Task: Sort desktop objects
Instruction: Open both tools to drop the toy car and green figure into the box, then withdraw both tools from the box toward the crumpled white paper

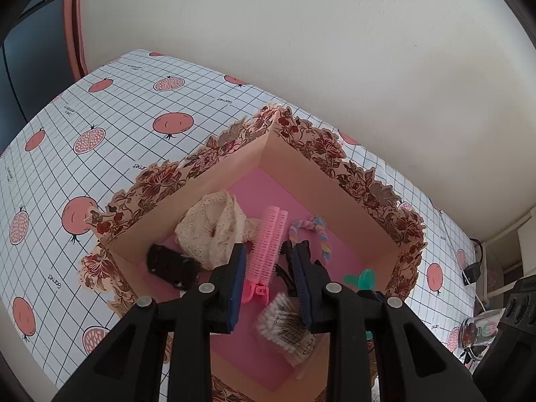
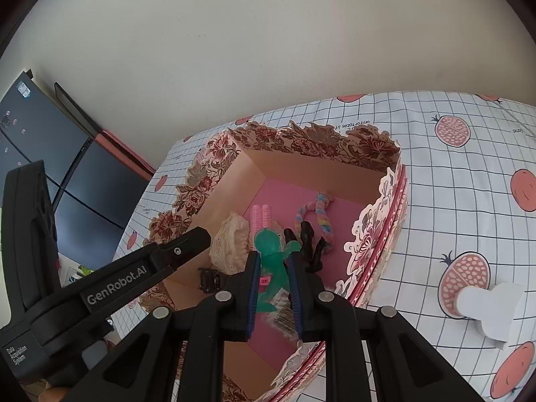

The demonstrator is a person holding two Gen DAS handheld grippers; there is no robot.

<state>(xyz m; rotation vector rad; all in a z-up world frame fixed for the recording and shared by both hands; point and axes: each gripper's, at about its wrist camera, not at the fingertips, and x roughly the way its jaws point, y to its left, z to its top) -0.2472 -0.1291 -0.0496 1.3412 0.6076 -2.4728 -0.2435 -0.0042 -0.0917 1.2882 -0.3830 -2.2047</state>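
Box (image 1: 338,171), floral scalloped rim, pink floor, sits on the pomegranate-print tablecloth (image 1: 110,117) near the wall. Inside: cream lace scrunchie (image 1: 214,224), pink hair roller clip (image 1: 268,244), pastel braided hair tie (image 1: 318,231), black hair clip (image 1: 171,264), bag of cotton swabs (image 1: 284,325).

Right gripper (image 2: 273,268) is clamped on a translucent green comb (image 2: 271,261), held over the box interior. Black claw clips (image 2: 311,244) lie just right of it on the box floor.

Left gripper (image 1: 268,268) hovers over the box with jaws partly apart, nothing gripped; roller clip and swabs show through the gap.

White foam piece (image 2: 485,305) lies on the cloth outside the box, to its right in the right wrist view.
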